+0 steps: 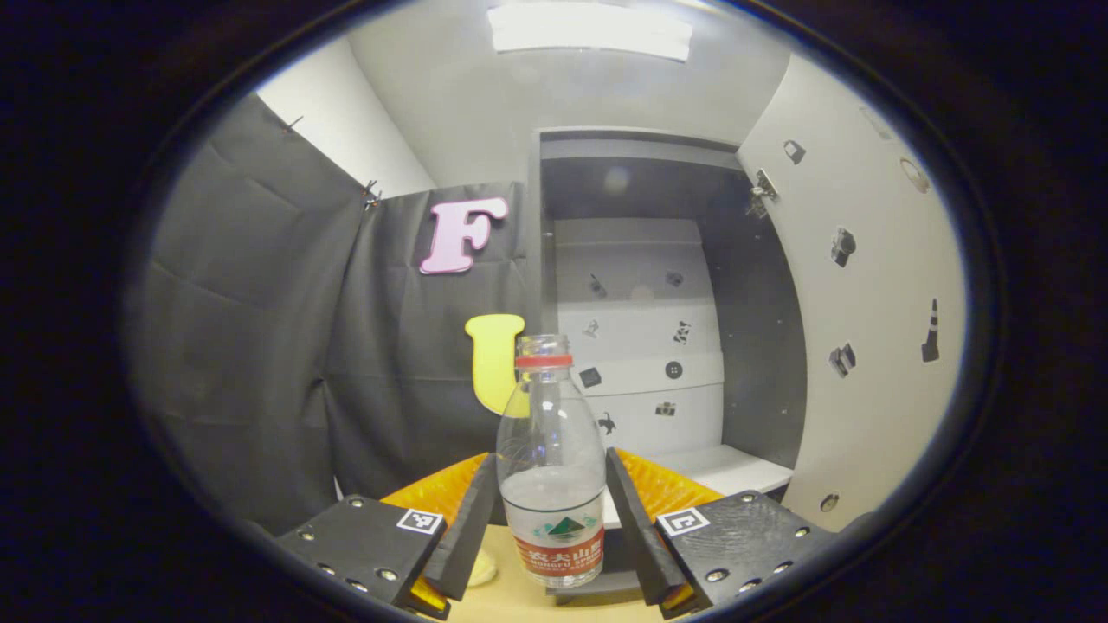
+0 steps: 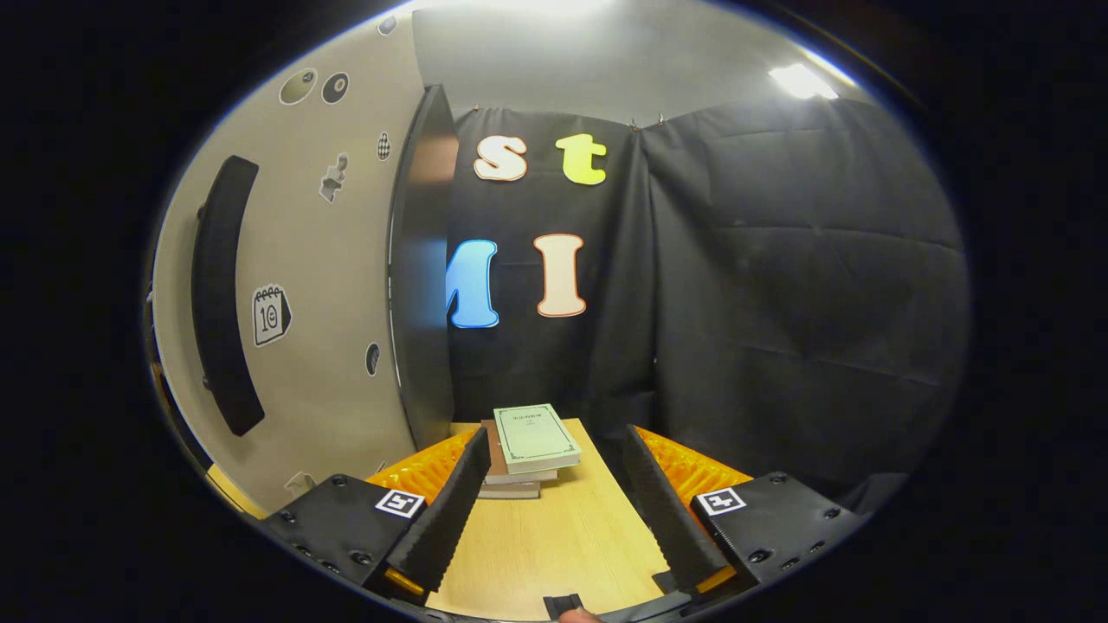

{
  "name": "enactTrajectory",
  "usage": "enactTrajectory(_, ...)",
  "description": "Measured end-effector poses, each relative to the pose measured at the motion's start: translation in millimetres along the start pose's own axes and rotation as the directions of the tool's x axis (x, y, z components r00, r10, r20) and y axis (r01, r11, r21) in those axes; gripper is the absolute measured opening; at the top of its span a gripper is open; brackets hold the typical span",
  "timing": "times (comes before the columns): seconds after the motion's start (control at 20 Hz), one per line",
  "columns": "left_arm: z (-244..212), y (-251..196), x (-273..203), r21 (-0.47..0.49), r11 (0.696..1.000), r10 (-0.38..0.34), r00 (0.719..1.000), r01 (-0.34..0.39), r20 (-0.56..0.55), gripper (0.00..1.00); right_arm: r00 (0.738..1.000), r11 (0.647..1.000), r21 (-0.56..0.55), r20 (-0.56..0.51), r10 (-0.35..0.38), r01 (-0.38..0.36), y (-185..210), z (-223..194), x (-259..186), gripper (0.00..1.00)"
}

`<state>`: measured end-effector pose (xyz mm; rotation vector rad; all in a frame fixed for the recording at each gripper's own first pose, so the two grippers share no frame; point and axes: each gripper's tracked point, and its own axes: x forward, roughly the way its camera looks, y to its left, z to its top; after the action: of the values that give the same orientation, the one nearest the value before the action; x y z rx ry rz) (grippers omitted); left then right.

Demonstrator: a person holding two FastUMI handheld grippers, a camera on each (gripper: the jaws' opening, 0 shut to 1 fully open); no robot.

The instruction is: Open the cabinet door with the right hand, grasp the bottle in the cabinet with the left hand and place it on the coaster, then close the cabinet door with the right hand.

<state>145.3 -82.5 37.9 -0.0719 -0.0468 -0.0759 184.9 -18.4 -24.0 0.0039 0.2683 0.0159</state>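
Observation:
A clear plastic bottle [image 1: 551, 433] with a red neck ring and a red-and-white label stands upright between the fingers of my left gripper [image 1: 551, 460], which press on both its sides. It is just over the wooden table [image 1: 511, 599], in front of the open cabinet [image 1: 640, 346]. A small pale yellow thing [image 1: 481, 568], perhaps the coaster, lies low to the bottle's left. The cabinet door [image 1: 866, 329] swings out on the right. My right gripper [image 2: 552, 437] is open and holds nothing, beside the door [image 2: 329, 285] and its long black handle [image 2: 221, 294].
A stack of books [image 2: 528, 446] lies on the wooden table [image 2: 563, 536] ahead of the right gripper, close to the door's edge. Black cloth walls close in the booth behind and to the sides. The cabinet's white shelf [image 1: 736, 467] sits low inside.

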Motion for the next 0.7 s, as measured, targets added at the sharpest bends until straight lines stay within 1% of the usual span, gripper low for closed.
enactTrajectory(0.05, -5, 4, -10, 0.003, 1.000, 0.011, 1.000, -0.011, -0.005, 0.72, 1.000, 1.000, -0.001, 0.003, 0.007, -0.007, 1, 1, 1, 0.98)
enactTrajectory(0.15, -18, 10, -24, 0.012, 1.000, 0.024, 0.999, -0.024, -0.027, 0.72, 1.000, 1.000, 0.007, 0.014, 0.024, -0.024, 4, 3, 3, 0.98)
enactTrajectory(0.35, -44, 15, -52, -0.004, 1.000, 0.028, 0.998, -0.028, -0.049, 0.72, 0.999, 0.999, 0.021, 0.028, 0.028, -0.029, 4, 7, 5, 0.98)
enactTrajectory(0.5, -65, 15, -71, -0.008, 1.000, 0.012, 0.998, -0.012, -0.054, 0.72, 0.999, 0.999, 0.028, 0.036, 0.036, -0.037, 10, 10, 6, 0.98)
enactTrajectory(0.7, -109, 13, -92, -0.022, 1.000, -0.007, 0.995, 0.005, -0.096, 0.72, 0.999, 1.000, 0.018, 0.037, 0.024, -0.024, 11, 7, 6, 0.98)
